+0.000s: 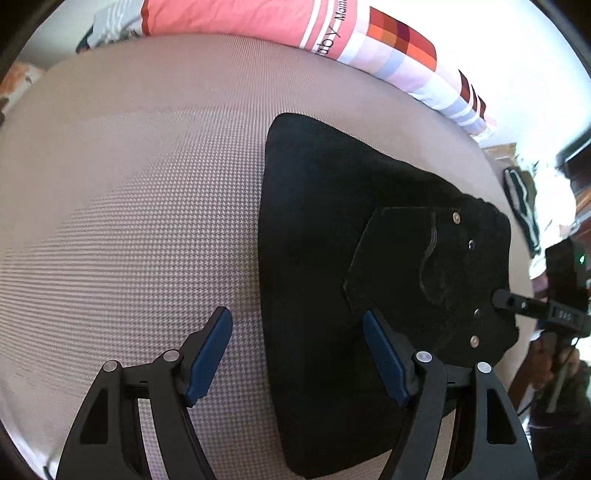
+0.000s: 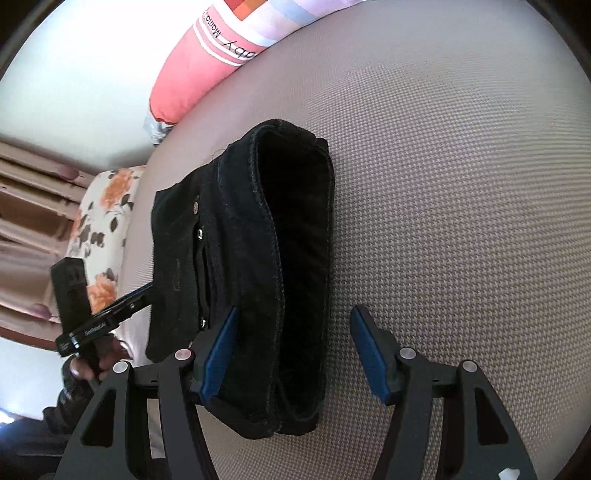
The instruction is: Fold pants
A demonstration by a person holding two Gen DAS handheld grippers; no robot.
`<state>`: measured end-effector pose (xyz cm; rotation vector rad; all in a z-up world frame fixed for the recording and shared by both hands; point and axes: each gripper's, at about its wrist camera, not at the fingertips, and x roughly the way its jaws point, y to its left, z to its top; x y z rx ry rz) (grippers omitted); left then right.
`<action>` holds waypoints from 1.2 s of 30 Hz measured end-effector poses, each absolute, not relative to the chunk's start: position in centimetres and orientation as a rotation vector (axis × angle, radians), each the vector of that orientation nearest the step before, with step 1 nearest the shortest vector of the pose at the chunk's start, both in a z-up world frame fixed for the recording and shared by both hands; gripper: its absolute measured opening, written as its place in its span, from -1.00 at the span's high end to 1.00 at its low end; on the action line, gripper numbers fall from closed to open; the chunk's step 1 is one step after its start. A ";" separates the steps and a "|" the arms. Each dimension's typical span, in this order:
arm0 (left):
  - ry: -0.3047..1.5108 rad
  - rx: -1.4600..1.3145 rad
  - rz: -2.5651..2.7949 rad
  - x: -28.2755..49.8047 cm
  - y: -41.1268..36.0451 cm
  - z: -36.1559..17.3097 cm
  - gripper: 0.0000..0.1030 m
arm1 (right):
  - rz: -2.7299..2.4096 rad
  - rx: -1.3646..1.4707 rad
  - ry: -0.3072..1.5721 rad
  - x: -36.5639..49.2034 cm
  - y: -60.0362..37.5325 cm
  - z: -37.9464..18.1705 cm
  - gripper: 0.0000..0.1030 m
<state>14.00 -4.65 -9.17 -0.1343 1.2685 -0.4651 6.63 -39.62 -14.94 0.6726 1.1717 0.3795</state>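
The black pants (image 1: pixel 325 258) lie folded into a compact stack on the grey textured bed cover (image 1: pixel 129 221). A back pocket with rivets faces up. My left gripper (image 1: pixel 297 350) is open and empty, hovering over the stack's left edge. In the right wrist view the folded pants (image 2: pixel 258 258) show their layered edge. My right gripper (image 2: pixel 293 350) is open and empty, its left pad (image 2: pixel 221 354) above the stack and its right pad over bare cover. The right gripper (image 1: pixel 513 301) shows at the pants' right edge in the left view; the left gripper (image 2: pixel 136 299) shows at the left in the right view.
A pink and checkered pillow (image 1: pixel 295 26) lies along the far edge of the bed. A floral cushion (image 2: pixel 103 214) sits beyond the bed's left side in the right wrist view. The grey cover (image 2: pixel 461 221) spreads wide to the right of the pants.
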 end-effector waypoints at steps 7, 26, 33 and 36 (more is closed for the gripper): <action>1.293 -0.202 -0.522 14.7 -4.4 -9.4 -0.43 | 0.487 0.761 1.176 7.0 -40.9 -15.8 -0.13; 1.300 -0.321 -0.651 17.5 -5.6 -10.0 -0.43 | 0.616 0.892 1.154 7.7 -42.5 -17.3 0.12; 1.344 -0.579 -0.716 17.7 -3.6 -11.3 -0.43 | 0.638 0.889 1.152 8.4 -41.7 -17.1 0.12; 1.373 -0.624 -0.765 17.8 -3.1 -11.9 -0.40 | 0.642 0.885 1.153 8.5 -41.5 -17.0 0.12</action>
